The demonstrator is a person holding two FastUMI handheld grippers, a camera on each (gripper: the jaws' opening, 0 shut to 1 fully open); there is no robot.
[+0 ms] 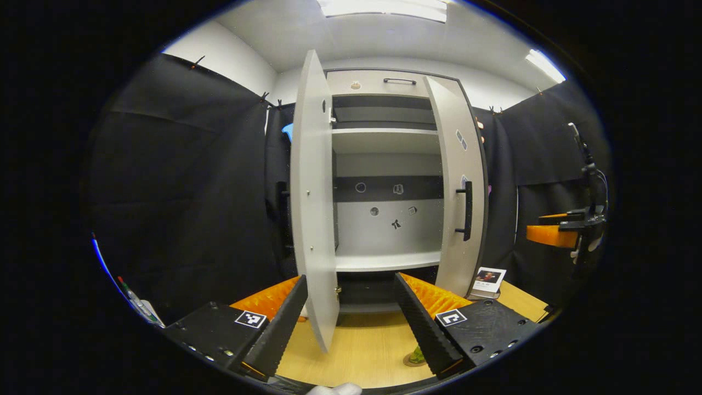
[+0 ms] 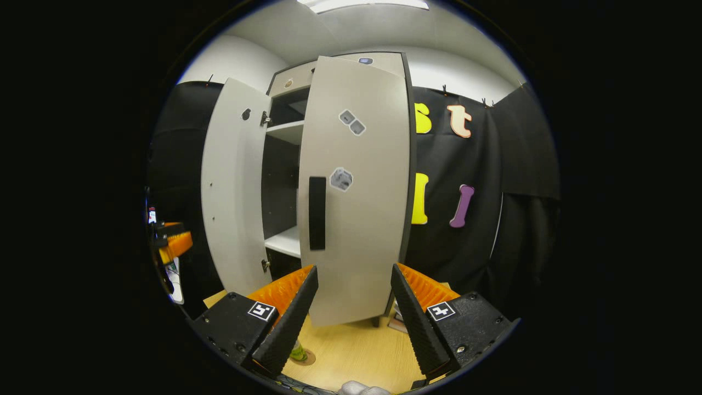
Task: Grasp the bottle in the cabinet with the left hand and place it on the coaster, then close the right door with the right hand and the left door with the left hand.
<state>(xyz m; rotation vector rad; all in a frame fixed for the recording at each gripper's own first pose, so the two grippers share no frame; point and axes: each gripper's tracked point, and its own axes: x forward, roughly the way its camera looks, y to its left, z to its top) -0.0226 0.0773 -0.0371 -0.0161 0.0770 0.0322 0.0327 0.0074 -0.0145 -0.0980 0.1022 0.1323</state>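
Observation:
The grey cabinet stands on the wooden table with bare shelves. Its left door swings wide, edge toward me; its right door with a black handle is partly open. A bit of the green bottle sits on the round coaster, half hidden by a finger. My left gripper is open and holds nothing, low before the left door. My right gripper is open before the right door, below its handle. The bottle and coaster lie at its left finger.
A small book lies on the table right of the cabinet. The other gripper hangs far right in the left gripper view, and far left in the right gripper view. Black cloth walls close in both sides. Pens stand at the far left.

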